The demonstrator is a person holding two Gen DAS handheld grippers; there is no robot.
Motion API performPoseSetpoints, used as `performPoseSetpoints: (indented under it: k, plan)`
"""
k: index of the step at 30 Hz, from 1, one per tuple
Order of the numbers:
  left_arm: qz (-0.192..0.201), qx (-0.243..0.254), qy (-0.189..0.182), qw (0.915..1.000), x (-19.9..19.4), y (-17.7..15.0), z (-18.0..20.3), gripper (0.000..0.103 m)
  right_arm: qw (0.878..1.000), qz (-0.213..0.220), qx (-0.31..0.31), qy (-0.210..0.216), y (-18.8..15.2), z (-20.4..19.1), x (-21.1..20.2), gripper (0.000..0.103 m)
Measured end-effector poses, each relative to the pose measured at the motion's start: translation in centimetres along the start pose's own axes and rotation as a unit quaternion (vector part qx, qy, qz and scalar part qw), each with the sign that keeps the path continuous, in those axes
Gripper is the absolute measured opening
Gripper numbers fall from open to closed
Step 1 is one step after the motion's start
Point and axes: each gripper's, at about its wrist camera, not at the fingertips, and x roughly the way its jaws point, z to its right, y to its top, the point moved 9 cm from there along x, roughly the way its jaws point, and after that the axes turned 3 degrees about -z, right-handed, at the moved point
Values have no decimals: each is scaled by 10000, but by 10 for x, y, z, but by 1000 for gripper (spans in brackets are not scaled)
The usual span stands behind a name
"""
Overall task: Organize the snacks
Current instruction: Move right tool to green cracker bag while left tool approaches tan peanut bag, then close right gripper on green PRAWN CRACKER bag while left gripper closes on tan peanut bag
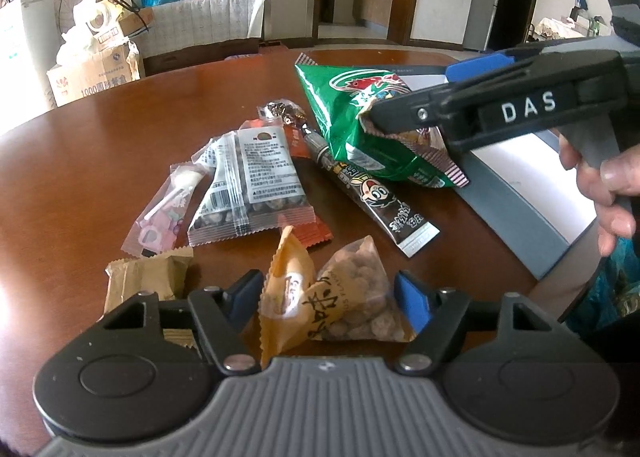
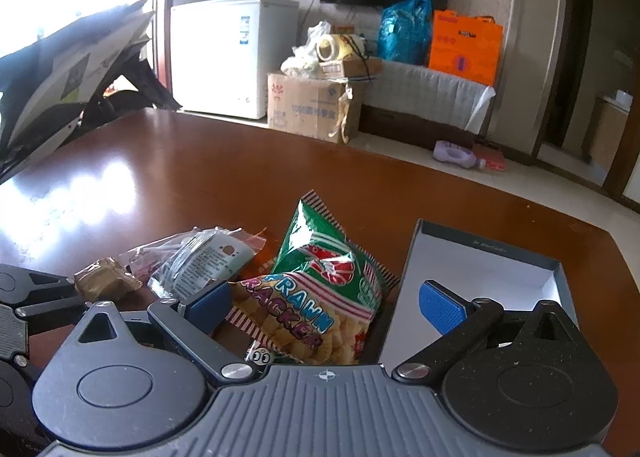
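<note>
Nearest the left gripper [image 1: 328, 293]: two small pouches between its fingers, an orange pouch [image 1: 286, 289] and a clear nut pouch [image 1: 356, 297]. Jaws stand fairly wide, one pad at each flank; whether the pads press yet I cannot tell. No earlier view to compare.

Right gripper [image 2: 332, 303]: jaws wide apart, left pad against the prawn bag [image 2: 324, 281], right pad hanging over the box [image 2: 480, 269]. In the left view one finger tip lies on the bag's crimped corner; no clamp shown.

Handling, judged:
- Prawn bag: light, air-puffed, glossy foil, likely slippery; crackers inside brittle. Best taken by a crimped seam, not squeezed across the belly.
- Nut pouch: small, soft film over hard lumps; will shift in a grip. Take across the middle, or at a seam.
- Stick pack [image 1: 372, 197]: slim, floppy; pinch mid-length.

Position and axis:
- Prawn bag sits on the table [image 1: 120, 145], partly over the box's near edge. Its long axis runs from a far peaked corner down toward the right gripper, tilted up.
- Stick pack lies flat, long axis diagonal, far-left to near-right, one end tucked under the bag.
- Nut pouch points a corner away from the camera.
</note>
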Motion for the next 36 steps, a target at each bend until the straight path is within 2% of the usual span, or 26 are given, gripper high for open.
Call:
performPoseSetpoints:
  k: [8, 14, 19, 22, 25, 36]
  plan:
    - [8, -6, -15, 10000, 4, -1, 0, 73, 9995, -37, -274, 155, 1, -18, 6, 101]
    - [4, 11, -55, 10000, 4, -1, 0, 67, 9990, -25, -342, 292, 6, -26, 8, 101]
    - [-3, 53, -71, 10000, 5, -1, 2, 64, 9990, -62, 162, 410, 8, -19, 10, 102]
    - [-2, 91, -69, 9999, 5, 0, 2, 63, 9979, -56, 601, 227, 10, -7, 12, 102]
    - [0, 90, -79, 9999, 6, 0, 2, 63, 9970, -53, 762, 147, 12, -1, 15, 102]
    - [42, 69, -146, 9999, 4, -2, 3, 59, 9990, -236, -161, -349, 4, -22, 36, 101]
